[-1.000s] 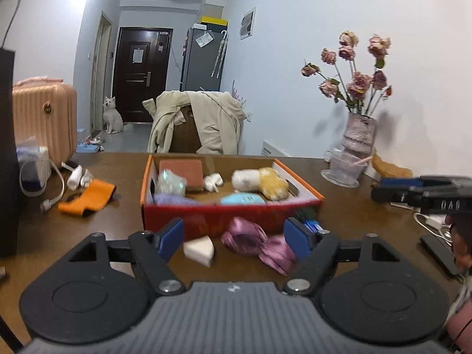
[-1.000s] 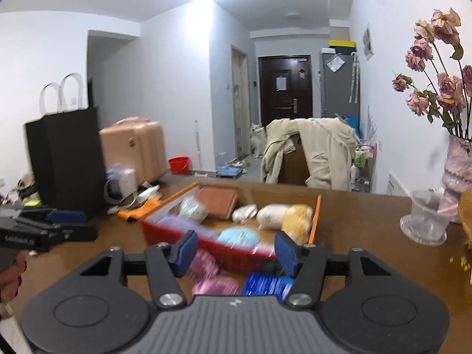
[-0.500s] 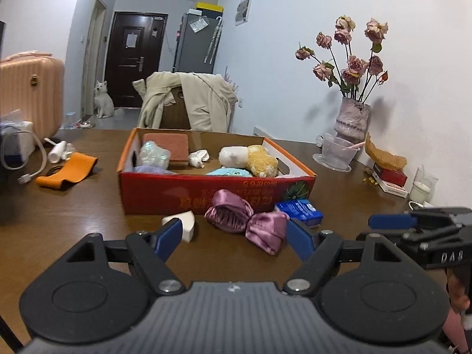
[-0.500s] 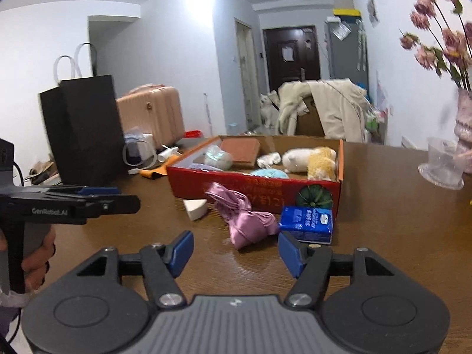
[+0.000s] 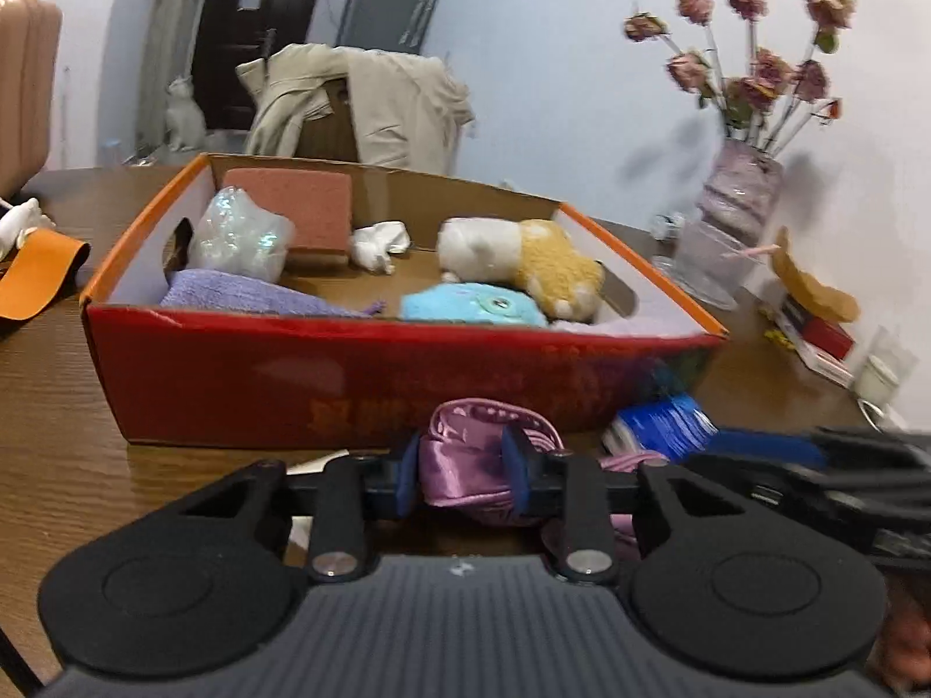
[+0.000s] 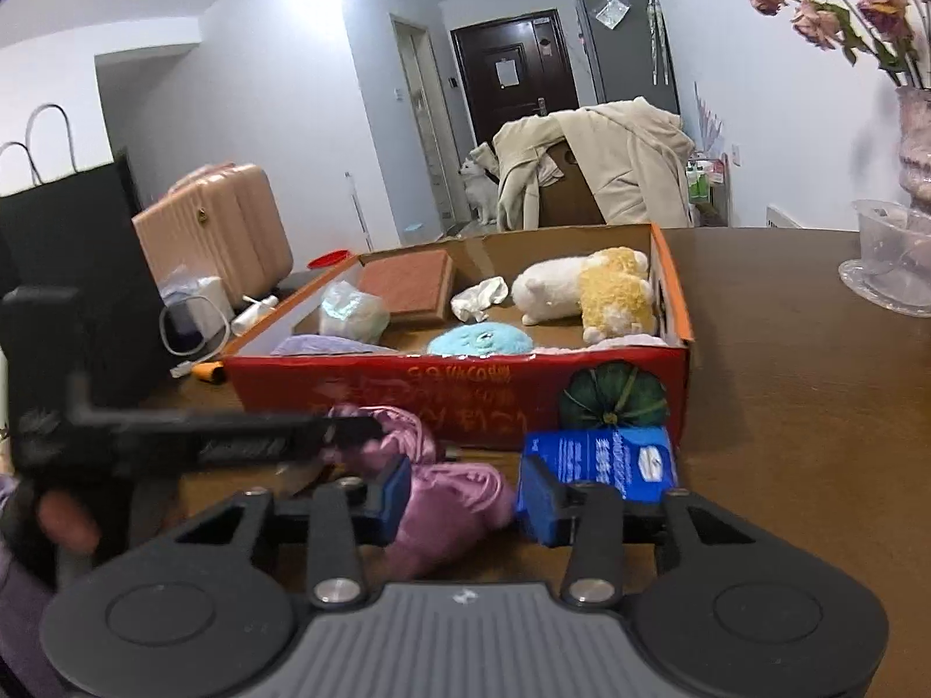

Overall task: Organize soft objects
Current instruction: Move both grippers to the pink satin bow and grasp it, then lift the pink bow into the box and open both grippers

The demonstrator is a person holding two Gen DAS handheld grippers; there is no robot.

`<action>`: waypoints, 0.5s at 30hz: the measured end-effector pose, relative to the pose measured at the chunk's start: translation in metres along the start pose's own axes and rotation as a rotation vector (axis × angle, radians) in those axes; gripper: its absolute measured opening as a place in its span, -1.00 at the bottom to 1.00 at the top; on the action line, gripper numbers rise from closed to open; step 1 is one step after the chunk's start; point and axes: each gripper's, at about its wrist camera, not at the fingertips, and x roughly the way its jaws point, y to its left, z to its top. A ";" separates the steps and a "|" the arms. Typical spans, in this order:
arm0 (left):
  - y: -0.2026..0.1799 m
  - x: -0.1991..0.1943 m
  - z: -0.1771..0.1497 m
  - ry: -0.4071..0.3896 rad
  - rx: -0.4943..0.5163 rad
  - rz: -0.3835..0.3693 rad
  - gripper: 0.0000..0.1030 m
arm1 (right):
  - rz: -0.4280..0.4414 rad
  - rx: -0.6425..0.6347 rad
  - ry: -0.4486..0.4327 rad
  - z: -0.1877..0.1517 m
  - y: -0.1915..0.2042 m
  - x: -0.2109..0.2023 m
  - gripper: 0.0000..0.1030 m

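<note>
Left claw (image 5: 461, 468) clenched on the purple satin cloth (image 5: 465, 465), right claw (image 6: 462, 494) released around its other end: we lift gently, clearing the red box (image 5: 349, 372) wall.

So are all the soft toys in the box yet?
Mostly. The plush dog, blue plush and purple towel lie in the red box. The left hand-held gripper is shut on the pink satin cloth, and the right hand-held gripper straddles its other end. The cloth remains outside.

1 box (image 5: 326, 372), 2 plushies (image 5: 518, 259), 1 vase (image 5: 736, 215)
</note>
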 end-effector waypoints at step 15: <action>-0.009 -0.008 -0.009 0.024 0.001 -0.076 -0.54 | 0.021 -0.089 0.072 -0.018 0.009 0.008 -0.32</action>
